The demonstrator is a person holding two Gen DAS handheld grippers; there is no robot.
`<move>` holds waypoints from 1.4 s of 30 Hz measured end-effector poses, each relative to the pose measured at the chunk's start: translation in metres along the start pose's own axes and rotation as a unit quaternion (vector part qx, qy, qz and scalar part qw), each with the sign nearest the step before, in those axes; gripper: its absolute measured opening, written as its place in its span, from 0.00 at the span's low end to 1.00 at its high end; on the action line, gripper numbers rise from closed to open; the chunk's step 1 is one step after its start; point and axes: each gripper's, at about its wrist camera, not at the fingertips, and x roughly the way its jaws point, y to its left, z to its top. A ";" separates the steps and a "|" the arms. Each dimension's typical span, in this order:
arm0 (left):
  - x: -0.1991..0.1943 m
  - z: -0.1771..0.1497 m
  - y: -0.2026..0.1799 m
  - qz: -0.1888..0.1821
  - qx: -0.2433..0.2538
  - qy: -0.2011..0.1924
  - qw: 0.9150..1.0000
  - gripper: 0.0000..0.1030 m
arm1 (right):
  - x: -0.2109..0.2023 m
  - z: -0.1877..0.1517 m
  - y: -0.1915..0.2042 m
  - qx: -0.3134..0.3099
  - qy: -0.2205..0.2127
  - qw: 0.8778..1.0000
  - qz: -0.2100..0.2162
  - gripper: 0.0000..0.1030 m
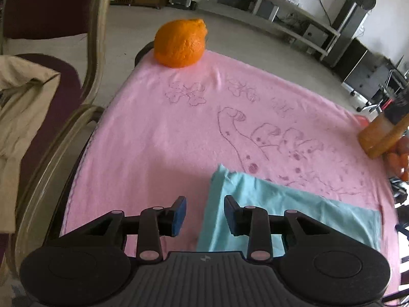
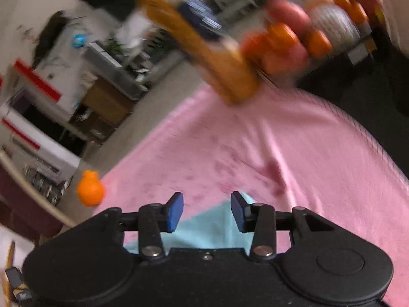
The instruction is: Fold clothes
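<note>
Both hand-held grippers open over light blue garment on pink-covered tabletop.

Left hand-held gripper [image 1: 204, 213]: jaws apart, nothing between the blue pads [image 1: 180, 213], poised over left edge of light blue garment [image 1: 288, 209]. Garment lying flat on pink printed cloth [image 1: 179, 133] covering the tabletop, at 5 o'clock in left wrist view. Orange fruit [image 1: 180, 43] on cloth's far corner, 11 o'clock, well apart from garment. Orange bottle [image 1: 381, 133] at cloth's edge, 3 o'clock. Right hand-held gripper [image 2: 207, 211]: jaws apart, empty, a corner of the garment [image 2: 212, 227] showing between and below its fingers; contact cannot be told. Right wrist view motion-blurred; bottle [image 2: 204, 48] at 12 o'clock, fruit [image 2: 90, 189] at 9 o'clock.
</note>
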 end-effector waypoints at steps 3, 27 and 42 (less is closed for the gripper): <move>0.014 0.011 0.001 -0.024 -0.017 0.003 1.000 0.32 | 0.015 0.006 -0.003 -0.014 0.016 1.000 -0.021 0.39; 0.053 0.022 0.008 -0.056 -0.064 0.031 0.996 0.14 | 0.047 0.012 -0.024 0.034 0.019 0.998 -0.039 0.23; 0.058 0.017 -0.013 0.036 0.003 -0.025 0.999 0.04 | 0.050 0.009 0.006 -0.076 -0.046 0.991 -0.104 0.03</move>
